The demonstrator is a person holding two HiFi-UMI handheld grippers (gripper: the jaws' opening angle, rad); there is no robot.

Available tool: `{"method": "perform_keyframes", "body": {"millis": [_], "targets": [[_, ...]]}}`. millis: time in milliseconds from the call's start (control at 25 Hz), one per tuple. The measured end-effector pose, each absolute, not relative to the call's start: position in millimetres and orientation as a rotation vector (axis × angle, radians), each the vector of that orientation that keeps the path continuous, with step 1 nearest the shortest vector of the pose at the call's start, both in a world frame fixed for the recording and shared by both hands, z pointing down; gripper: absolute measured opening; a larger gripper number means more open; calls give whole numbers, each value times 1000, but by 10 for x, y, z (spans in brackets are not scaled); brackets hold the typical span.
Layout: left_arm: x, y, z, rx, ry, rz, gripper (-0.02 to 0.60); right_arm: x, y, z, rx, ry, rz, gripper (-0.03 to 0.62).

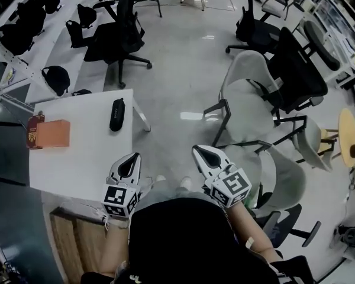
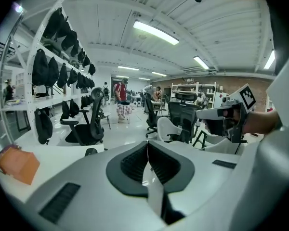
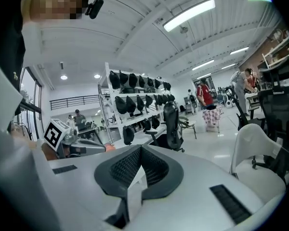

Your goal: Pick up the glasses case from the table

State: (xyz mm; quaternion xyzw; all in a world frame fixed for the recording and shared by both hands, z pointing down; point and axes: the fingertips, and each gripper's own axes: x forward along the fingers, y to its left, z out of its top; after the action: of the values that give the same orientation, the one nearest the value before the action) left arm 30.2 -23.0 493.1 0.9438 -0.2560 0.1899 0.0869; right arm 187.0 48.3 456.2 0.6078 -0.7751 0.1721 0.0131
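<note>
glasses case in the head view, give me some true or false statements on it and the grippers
1. The glasses case lies on the white table. True.
2. The left gripper holds the case. False: it is shut and empty, apart from the case.
3. An orange box sits on the table, left of the case. True.
4. The right gripper is over the table. False: it is over the floor, right of the table.

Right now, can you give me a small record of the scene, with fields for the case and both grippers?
glasses case: black, lying on white table, near its right edge, untouched
orange box: on table's left edge
left gripper: shut, empty, at table's near corner, apart from case
right gripper: shut, empty, over the floor
</note>
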Motion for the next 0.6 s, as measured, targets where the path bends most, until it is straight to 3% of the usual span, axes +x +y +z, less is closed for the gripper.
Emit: {"method": "perform_keyframes", "body": {"millis": [600], "targets": [[152,-1349,5524,2671,-903,681,37,1863,-332,4765,1798,-2365,603,29]]}}
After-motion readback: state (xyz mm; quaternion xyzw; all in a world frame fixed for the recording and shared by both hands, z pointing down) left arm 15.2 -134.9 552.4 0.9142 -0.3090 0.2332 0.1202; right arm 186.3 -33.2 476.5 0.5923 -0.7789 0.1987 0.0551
